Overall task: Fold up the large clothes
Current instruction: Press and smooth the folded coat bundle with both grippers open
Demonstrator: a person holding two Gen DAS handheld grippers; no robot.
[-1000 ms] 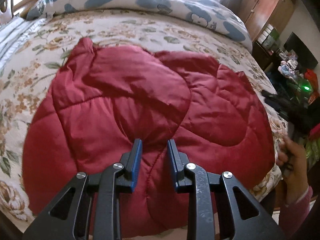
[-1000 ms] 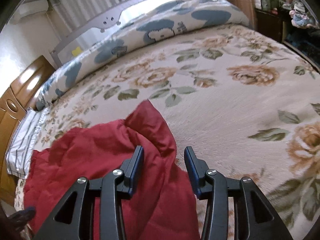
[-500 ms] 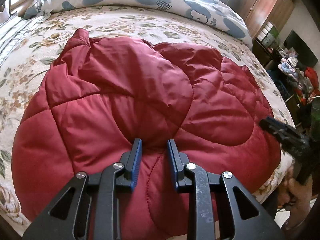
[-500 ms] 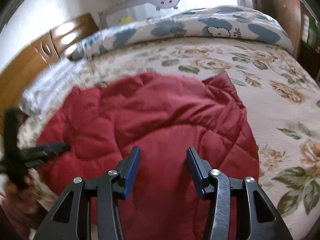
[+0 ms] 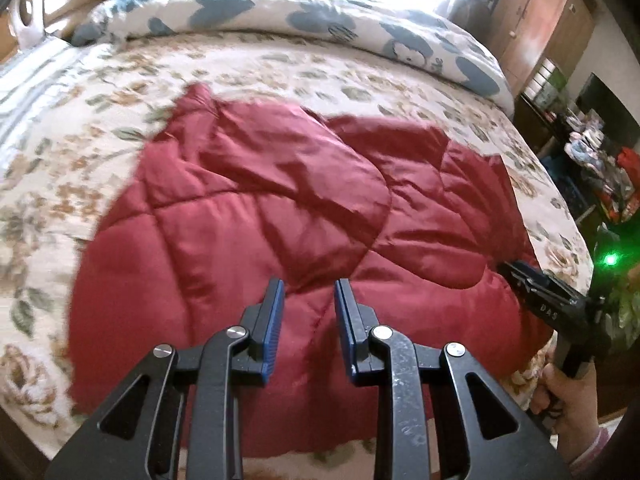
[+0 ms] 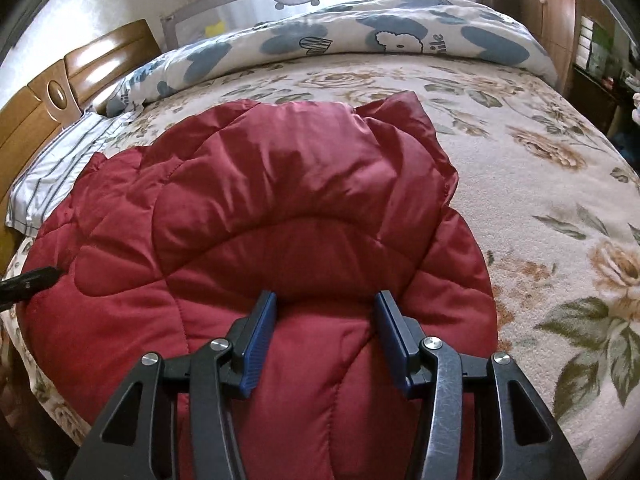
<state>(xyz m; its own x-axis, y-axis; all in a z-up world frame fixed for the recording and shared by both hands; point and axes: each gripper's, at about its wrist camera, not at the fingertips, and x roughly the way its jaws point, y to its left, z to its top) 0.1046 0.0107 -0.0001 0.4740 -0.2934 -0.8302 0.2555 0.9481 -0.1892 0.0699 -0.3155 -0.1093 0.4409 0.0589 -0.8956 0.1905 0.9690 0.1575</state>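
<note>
A dark red quilted jacket (image 5: 260, 208) lies spread on the flowered bedspread (image 5: 60, 160), its near edge at the bed's front. My left gripper (image 5: 309, 284) hovers over the near middle of the jacket, its jaws a narrow gap apart with nothing pinched. In the right wrist view the same jacket (image 6: 280, 184) fills the centre. My right gripper (image 6: 326, 296) stands open, its pads either side of a puffed fold at the jacket's near edge without squeezing it. The right gripper (image 5: 552, 304) also shows at the jacket's right edge, held by a hand (image 5: 568, 396).
A rolled blue-and-white duvet (image 6: 360, 36) runs along the far side of the bed. A striped pillow (image 6: 60, 160) and wooden headboard (image 6: 40, 88) are at the left. A wardrobe (image 5: 540, 20) and cluttered shelves (image 5: 600, 168) stand beyond the bed's right edge.
My right gripper swung from the jacket's corner to over its near edge, and its jaws widened. The left gripper drew back slightly; the right gripper came closer at the jacket's right side.
</note>
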